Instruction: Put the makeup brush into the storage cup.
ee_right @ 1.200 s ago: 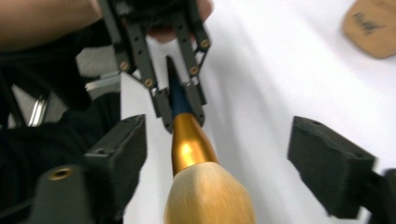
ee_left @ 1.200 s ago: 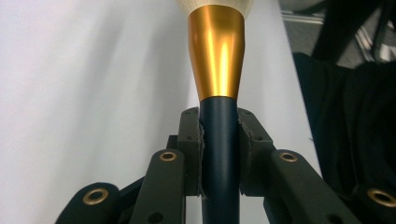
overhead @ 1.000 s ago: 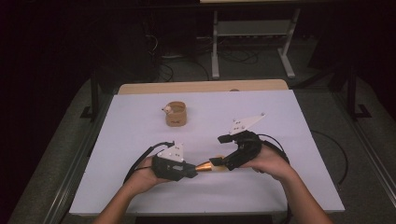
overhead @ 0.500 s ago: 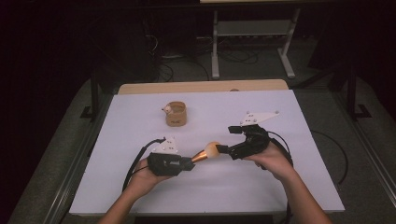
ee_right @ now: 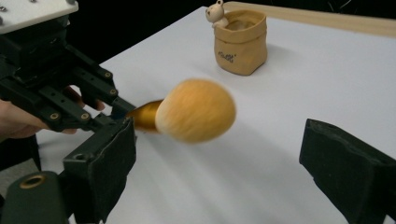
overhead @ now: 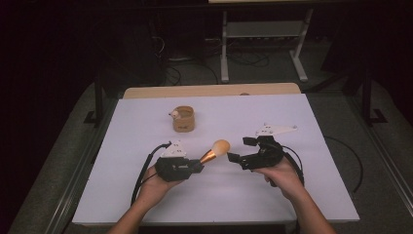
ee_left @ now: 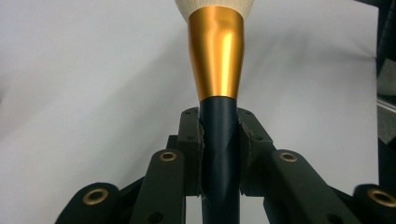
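Gripping: your left gripper jaws clamp the makeup brush handle.
Right gripper: jaws wide open, empty.
Risk: brush could pivot if you bump it.

Brush: glossy gold metal ferrule, smooth dark handle, soft bristles. Tabletop: matt white. Pouch beyond brush: matt paper-like.

Brush head blurred, its handle end hidden by gripper
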{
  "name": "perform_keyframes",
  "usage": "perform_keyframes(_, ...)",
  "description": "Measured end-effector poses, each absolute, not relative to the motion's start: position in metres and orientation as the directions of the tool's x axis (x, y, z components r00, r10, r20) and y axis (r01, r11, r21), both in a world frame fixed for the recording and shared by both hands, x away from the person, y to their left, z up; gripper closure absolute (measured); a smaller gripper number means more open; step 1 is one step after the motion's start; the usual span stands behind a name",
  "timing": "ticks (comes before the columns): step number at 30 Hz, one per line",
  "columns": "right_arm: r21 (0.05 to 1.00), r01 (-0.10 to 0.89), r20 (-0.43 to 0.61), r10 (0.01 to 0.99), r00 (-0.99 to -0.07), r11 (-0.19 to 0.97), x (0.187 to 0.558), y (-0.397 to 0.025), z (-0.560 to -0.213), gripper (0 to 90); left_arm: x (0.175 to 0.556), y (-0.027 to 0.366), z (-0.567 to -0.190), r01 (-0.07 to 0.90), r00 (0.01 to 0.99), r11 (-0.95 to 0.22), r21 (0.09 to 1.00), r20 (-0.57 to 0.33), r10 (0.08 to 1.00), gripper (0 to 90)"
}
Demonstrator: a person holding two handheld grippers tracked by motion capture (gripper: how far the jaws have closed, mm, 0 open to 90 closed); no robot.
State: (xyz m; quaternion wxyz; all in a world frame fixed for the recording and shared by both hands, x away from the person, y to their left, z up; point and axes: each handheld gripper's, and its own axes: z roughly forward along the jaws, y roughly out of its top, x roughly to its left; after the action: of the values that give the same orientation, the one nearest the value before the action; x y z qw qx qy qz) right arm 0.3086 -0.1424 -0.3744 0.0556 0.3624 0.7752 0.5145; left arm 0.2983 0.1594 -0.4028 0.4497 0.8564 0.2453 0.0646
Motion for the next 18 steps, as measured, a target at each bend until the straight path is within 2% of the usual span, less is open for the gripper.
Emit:
perform_keyframes(4, 0.817, 0.547, 0.335, 0.620, -0.709, 0.184, 0.303, -0.138, -0.386, 5.7, 0.302, 0.160, -0.402, 0.375, 0.856, -0.456, 0.807, -0.112, 0.505, 74.2)
perform_keyframes(12, 0.787, 0.589, 0.398, 0.580, -0.710, 0.181, 0.303, -0.122, -0.396, 7.2, 0.306, 0.163, -0.399, 0.370, 0.841, -0.431, 0.823, -0.100, 0.532, 74.2)
perform_keyframes(18, 0.781, 0.605, 0.429, 0.570, -0.701, 0.156, 0.307, -0.115, -0.402, 13.9, 0.307, 0.163, -0.398, 0.374, 0.833, -0.417, 0.829, -0.103, 0.543, 74.2)
